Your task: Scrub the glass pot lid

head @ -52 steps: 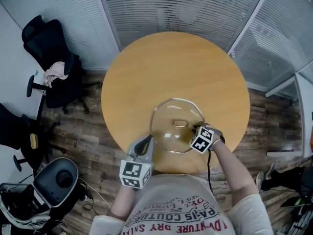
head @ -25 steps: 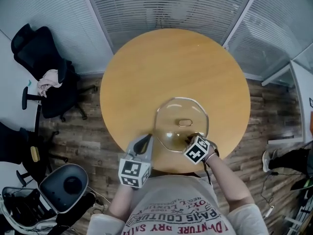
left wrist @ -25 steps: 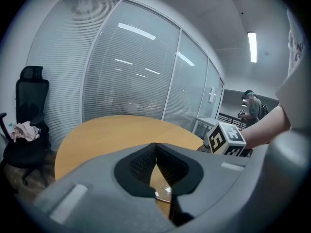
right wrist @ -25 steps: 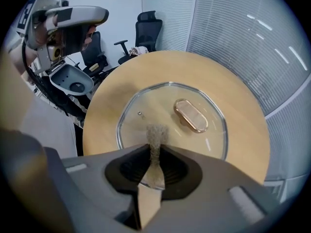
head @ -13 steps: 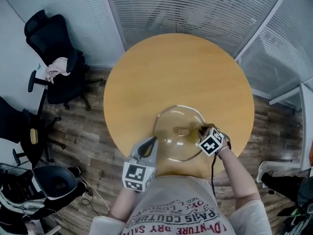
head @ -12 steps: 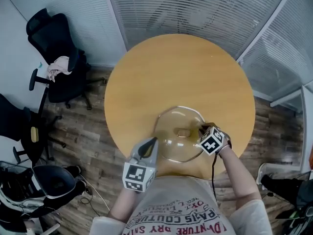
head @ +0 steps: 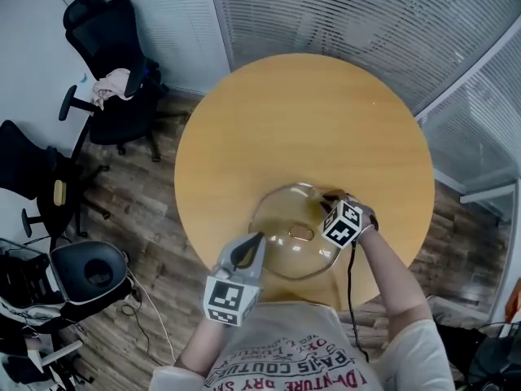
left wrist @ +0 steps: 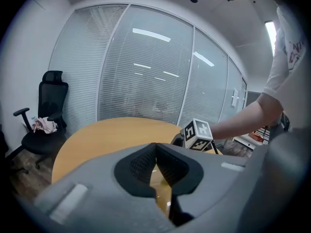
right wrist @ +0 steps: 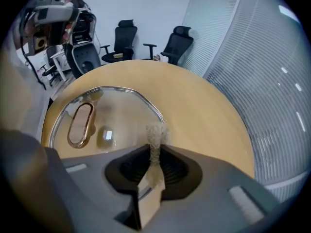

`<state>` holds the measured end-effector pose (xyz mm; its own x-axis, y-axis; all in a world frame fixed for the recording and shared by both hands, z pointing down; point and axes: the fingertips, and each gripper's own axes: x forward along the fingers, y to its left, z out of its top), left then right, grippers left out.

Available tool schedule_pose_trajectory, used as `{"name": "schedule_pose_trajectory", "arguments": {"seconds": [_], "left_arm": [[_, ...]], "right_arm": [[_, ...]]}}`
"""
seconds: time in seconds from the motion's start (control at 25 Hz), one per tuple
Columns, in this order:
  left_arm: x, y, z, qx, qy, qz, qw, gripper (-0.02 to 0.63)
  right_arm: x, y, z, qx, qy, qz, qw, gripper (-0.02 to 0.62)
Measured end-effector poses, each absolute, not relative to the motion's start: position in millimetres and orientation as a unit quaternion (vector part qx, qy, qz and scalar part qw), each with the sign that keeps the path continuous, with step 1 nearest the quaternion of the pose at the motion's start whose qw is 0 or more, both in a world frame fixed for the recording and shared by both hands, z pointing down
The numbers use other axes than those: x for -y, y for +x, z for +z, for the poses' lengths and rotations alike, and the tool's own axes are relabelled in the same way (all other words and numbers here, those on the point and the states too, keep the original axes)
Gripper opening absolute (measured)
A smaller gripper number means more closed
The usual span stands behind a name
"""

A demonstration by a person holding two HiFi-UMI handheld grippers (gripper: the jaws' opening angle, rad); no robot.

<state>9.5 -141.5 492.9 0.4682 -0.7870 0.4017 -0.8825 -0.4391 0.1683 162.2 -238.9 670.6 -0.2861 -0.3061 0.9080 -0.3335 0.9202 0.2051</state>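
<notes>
**Scrub pad on the lid's far right rim**

The right gripper (head: 329,201) (right wrist: 154,155) is clamped on a tan scrub pad (right wrist: 155,139), whose frayed tip rests on the glass pot lid (head: 281,218) (right wrist: 121,113) near the lid's right rim. The left gripper (head: 244,252) (left wrist: 155,153), jaws drawn together, appears to pinch the lid's near-left edge. The lid lies flat on the round wooden table (head: 301,120), with its oval handle (head: 301,233) (right wrist: 80,124) facing up.

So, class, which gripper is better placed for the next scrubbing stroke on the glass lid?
Right. The right gripper is shut on a scouring pad at the rim of the glass lid; the left gripper has no pad and seems to clamp the lid's near edge.
</notes>
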Motion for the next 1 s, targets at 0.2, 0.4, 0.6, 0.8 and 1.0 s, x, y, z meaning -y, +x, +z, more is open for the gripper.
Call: {"name": "schedule_pose_trajectory", "arguments": {"seconds": [0.2, 0.4, 0.6, 0.8, 1.0], "left_arm": [[134, 22, 500, 0.503, 0.834, 0.141, 0.176, 0.008], [134, 21, 501, 0.504, 0.833, 0.146, 0.177, 0.008], [134, 31, 501, 0.487, 0.842, 0.149, 0.175, 0.008], [128, 30, 505, 0.467, 0.852, 0.159, 0.176, 0.008], [130, 27, 502, 0.458, 0.858, 0.16, 0.166, 0.008]], "right_arm": [[228, 158, 690, 0.808, 0.131, -0.064, 0.57, 0.063], [221, 163, 690, 0.806, 0.126, -0.065, 0.575, 0.063], [214, 173, 692, 0.803, 0.124, -0.066, 0.579, 0.063], [204, 184, 693, 0.8, 0.145, -0.061, 0.58, 0.063], [192, 195, 693, 0.791, 0.164, -0.052, 0.587, 0.063]]}}
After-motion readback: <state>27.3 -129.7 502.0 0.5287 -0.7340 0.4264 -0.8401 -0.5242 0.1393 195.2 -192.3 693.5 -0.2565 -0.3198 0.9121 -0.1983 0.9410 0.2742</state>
